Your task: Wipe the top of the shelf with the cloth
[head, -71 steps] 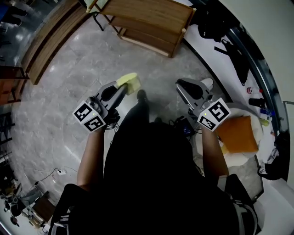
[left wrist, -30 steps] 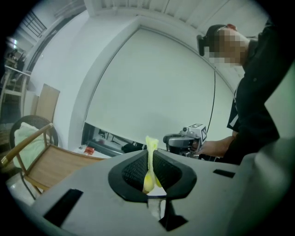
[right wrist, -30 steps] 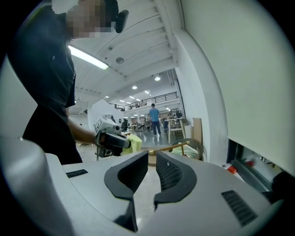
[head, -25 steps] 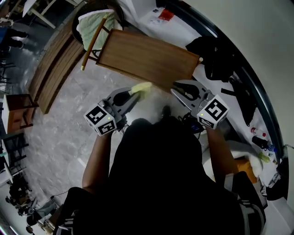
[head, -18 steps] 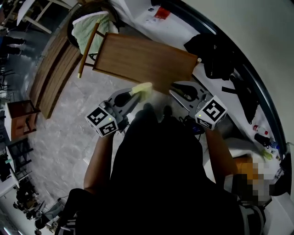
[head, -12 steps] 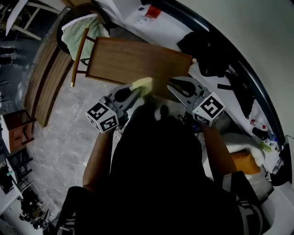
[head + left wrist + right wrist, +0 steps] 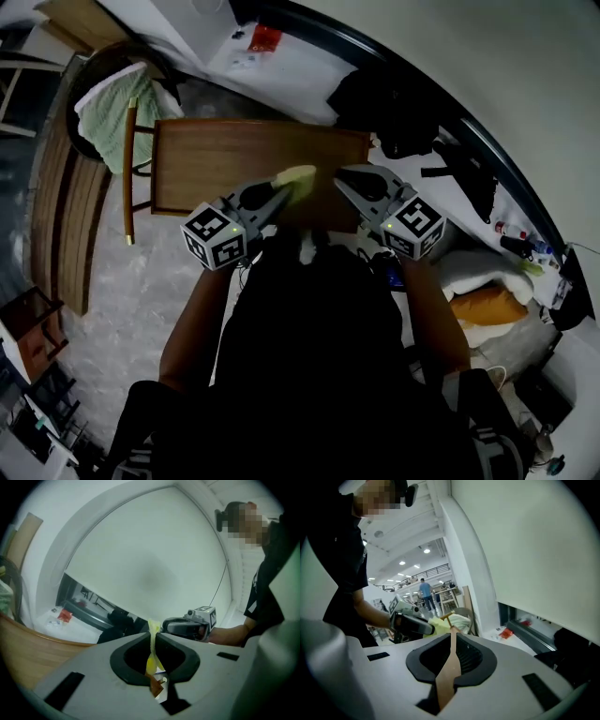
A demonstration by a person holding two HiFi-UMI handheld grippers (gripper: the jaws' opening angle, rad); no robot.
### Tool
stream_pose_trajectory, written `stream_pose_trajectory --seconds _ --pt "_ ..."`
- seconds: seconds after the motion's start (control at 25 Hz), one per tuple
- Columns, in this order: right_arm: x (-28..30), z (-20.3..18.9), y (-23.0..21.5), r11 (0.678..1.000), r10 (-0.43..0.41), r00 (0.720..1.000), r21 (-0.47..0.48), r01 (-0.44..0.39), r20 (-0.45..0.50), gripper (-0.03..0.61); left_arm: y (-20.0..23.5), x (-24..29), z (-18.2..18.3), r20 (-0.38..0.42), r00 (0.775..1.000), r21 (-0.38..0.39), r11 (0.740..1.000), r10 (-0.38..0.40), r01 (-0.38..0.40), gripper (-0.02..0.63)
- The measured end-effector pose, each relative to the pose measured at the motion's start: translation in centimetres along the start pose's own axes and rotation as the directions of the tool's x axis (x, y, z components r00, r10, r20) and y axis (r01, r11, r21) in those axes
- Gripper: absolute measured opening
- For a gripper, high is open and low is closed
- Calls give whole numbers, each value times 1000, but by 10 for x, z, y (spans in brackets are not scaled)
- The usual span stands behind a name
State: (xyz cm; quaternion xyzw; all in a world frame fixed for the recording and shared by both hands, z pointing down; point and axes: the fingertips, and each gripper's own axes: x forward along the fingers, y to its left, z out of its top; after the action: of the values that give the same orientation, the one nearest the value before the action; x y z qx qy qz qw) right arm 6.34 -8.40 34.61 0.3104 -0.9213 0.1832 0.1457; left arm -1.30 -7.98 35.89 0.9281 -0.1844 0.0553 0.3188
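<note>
Green towel (image 7: 105, 105) is hanging over a chair at the far left and is playing no part here. Just right of it, the wooden shelf top (image 7: 225, 164) is lying bare, and no wiping is under way on it yet. The left gripper (image 7: 281, 189) is hovering over the shelf's near edge. Its jaws are pinching tight on the yellow cloth (image 7: 298, 175), which is poking out past the tips above the wood. I cannot tell whether it is touching the surface. Further right, the right gripper (image 7: 343, 176) is hanging beside it with its jaws together on nothing, and only a sliver of brown wood is showing through the slit. The step in hand seems to be the approach. The next move is calling for lowering the cloth flat onto the top and sweeping it across with a firm pinch.
</note>
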Motion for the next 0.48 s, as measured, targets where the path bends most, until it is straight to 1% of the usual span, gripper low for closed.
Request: stream_pose_trajectory --seconds 0.12,0.24,0.36,0.48 --pt "8 -12 -26 995 -89 995 45 91 -33 43 15 23 -7 -36 997 -34 997 -66 65 32" --pt "5 -32 -51 977 -180 982 102 186 -65 43 24 52 -20 -71 993 -77 993 -98 93 32" --pt "-5 -56 -75 951 -260 960 142 274 -105 43 28 82 -34 -103 991 -129 989 -80 67 32" --pt "-16 -80 -103 913 -334 934 201 354 -129 43 36 113 -50 -140 989 -167 986 -41 17 32"
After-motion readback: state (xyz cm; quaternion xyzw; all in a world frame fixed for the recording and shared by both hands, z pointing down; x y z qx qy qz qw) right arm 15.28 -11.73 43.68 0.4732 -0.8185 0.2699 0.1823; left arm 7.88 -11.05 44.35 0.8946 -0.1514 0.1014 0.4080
